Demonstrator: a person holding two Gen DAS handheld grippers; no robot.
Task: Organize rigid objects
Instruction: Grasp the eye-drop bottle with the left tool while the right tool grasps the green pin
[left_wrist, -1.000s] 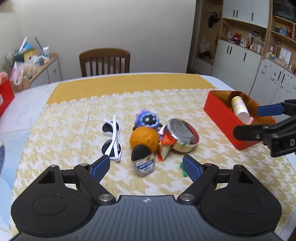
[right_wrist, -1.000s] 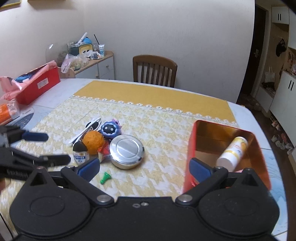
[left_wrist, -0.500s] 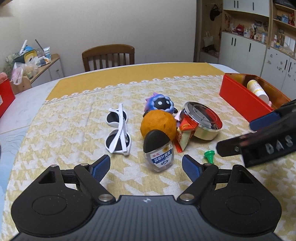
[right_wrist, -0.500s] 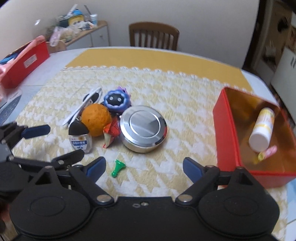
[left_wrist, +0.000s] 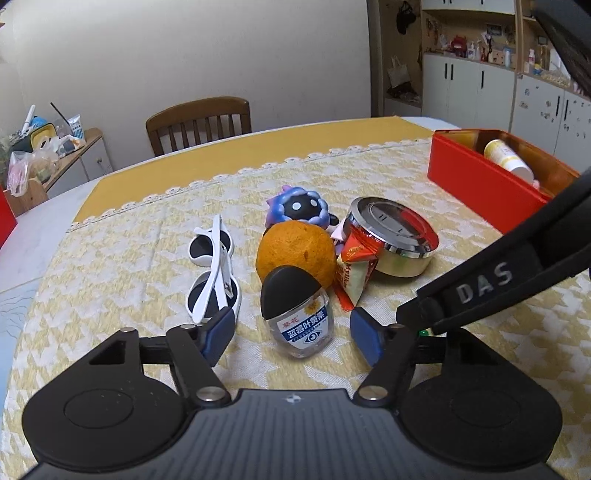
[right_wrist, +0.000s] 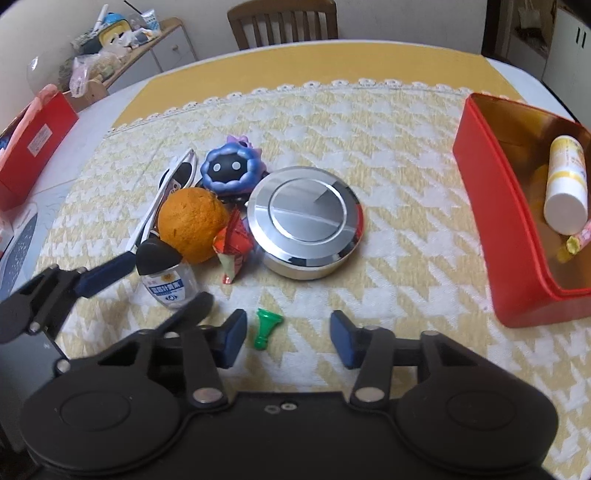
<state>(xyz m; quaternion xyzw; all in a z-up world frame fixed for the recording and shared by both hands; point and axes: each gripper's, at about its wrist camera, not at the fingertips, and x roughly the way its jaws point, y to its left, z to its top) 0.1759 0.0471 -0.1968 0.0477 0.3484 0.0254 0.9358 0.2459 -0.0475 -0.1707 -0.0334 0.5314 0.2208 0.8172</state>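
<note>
We see our left gripper (left_wrist: 291, 334) spread wide around the clear bottle (left_wrist: 297, 312), not touching it. The white sunglasses (left_wrist: 214, 267) lie leftmost; the rough orange (left_wrist: 295, 254) half hides the blue toy (left_wrist: 299, 208), and a crinkled red wrapper (left_wrist: 354, 264) leans on the shiny round tin (left_wrist: 393, 236). Our right gripper (right_wrist: 288, 338) gapes empty, the green peg (right_wrist: 266, 326) between its fingers, mostly hidden from the left camera. Rightmost, the red box (right_wrist: 491, 206) holds a white bottle (right_wrist: 565, 184).
</note>
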